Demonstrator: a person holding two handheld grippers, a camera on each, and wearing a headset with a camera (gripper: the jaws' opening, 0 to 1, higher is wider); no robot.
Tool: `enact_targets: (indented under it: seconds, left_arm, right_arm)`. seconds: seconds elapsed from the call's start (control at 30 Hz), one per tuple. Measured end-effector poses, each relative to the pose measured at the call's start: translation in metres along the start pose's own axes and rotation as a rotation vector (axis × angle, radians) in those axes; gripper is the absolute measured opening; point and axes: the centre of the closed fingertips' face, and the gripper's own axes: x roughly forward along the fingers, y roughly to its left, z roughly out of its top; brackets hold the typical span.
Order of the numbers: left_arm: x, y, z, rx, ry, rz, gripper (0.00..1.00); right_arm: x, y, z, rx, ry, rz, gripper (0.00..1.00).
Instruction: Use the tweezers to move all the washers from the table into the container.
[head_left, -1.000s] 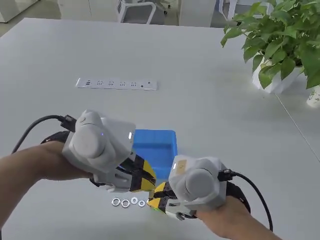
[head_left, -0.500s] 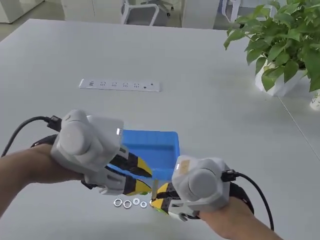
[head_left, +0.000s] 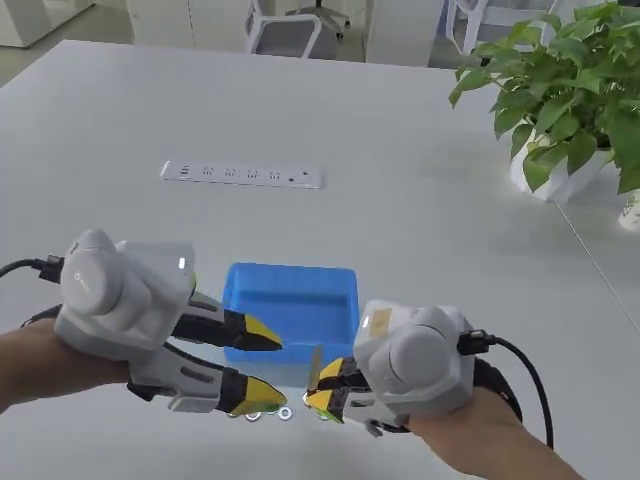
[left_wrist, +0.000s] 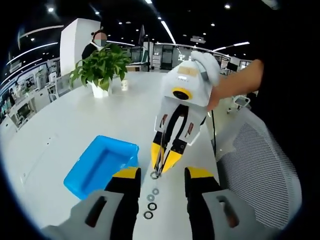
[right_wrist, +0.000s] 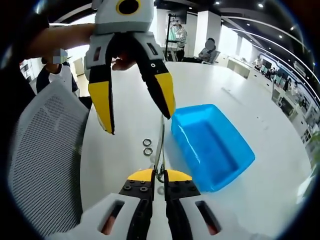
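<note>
A blue container (head_left: 290, 300) stands on the white table. Just in front of it lie several small metal washers (head_left: 283, 412) in a short row, washers (left_wrist: 152, 206) between my left jaws, washers (right_wrist: 148, 151) ahead of the right ones. My right gripper (right_wrist: 159, 176) is shut on thin metal tweezers (right_wrist: 160, 142). The tweezers (left_wrist: 159, 162) point down, their tip beside the end washer; I cannot tell whether it grips one. My left gripper (head_left: 262, 366) hovers open at the left, empty, facing the right gripper (head_left: 325, 385). The left gripper (left_wrist: 162, 175) frames the washer row.
A white power strip (head_left: 240, 174) lies further back on the table. A potted plant (head_left: 560, 100) stands at the far right. A mesh office chair (right_wrist: 40, 165) is at the near table edge, and the blue container (right_wrist: 212, 145) is right of the tweezers.
My left gripper has drawn back to the left, uncovering the blue container, and its jaws now stand apart. The right gripper has stayed by the washers with the tweezers.
</note>
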Motion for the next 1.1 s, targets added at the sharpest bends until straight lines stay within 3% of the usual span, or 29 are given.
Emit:
enact_targets:
  seconds: [0.23, 0.67, 1.1]
  left_arm:
    - [-0.011, 0.003, -0.008, -0.058, -0.036, 0.053, 0.5]
    - [-0.023, 0.014, -0.007, -0.109, -0.089, 0.142, 0.73]
    - [-0.028, 0.023, -0.006, -0.121, -0.1, 0.163, 0.8]
  right_arm:
    - [-0.015, -0.007, 0.018, -0.011, -0.017, -0.012, 0.08]
    - [-0.032, -0.032, 0.044, -0.033, -0.049, -0.042, 0.08]
    - [-0.025, -0.062, 0.049, -0.053, -0.076, -0.054, 0.08]
